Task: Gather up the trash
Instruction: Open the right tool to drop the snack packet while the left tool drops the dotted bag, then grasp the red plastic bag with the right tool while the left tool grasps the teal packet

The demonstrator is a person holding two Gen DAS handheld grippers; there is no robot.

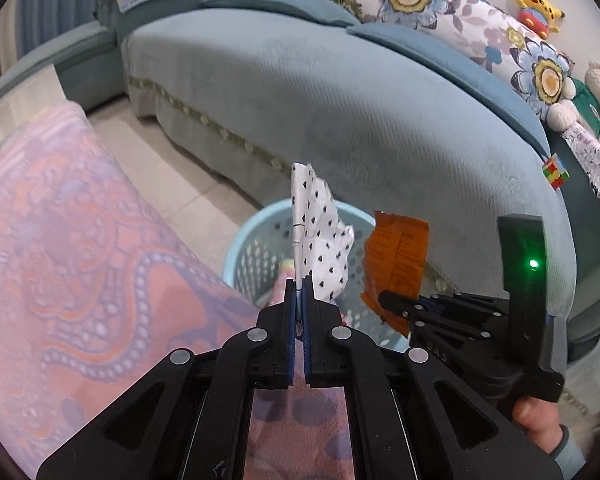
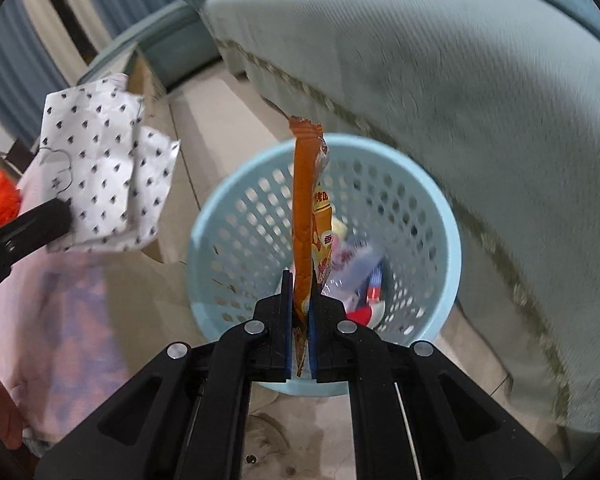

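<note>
My right gripper [image 2: 300,300] pinches wrapper [image 2: 306,208], upright over bin [image 2: 440,216] | left gripper [image 1: 299,296] clamps paper [image 1: 320,236], nearer rim | drop next

A long sofa [image 1: 340,92] in pale blue-green fabric with a patterned trim band along its front edge curves across the room above a beige tiled floor [image 1: 156,168]. Flower-print cushions [image 1: 452,8] line its back. On the ledge behind them sits a yellow Pikachu plush [image 1: 538,4], and farther right a cream teddy bear in a green top [image 1: 592,96]. A Rubik's cube [image 1: 555,170] lies on the seat near the right end. A pink blanket with lilac patterning [image 1: 80,248] fills the left foreground
</note>
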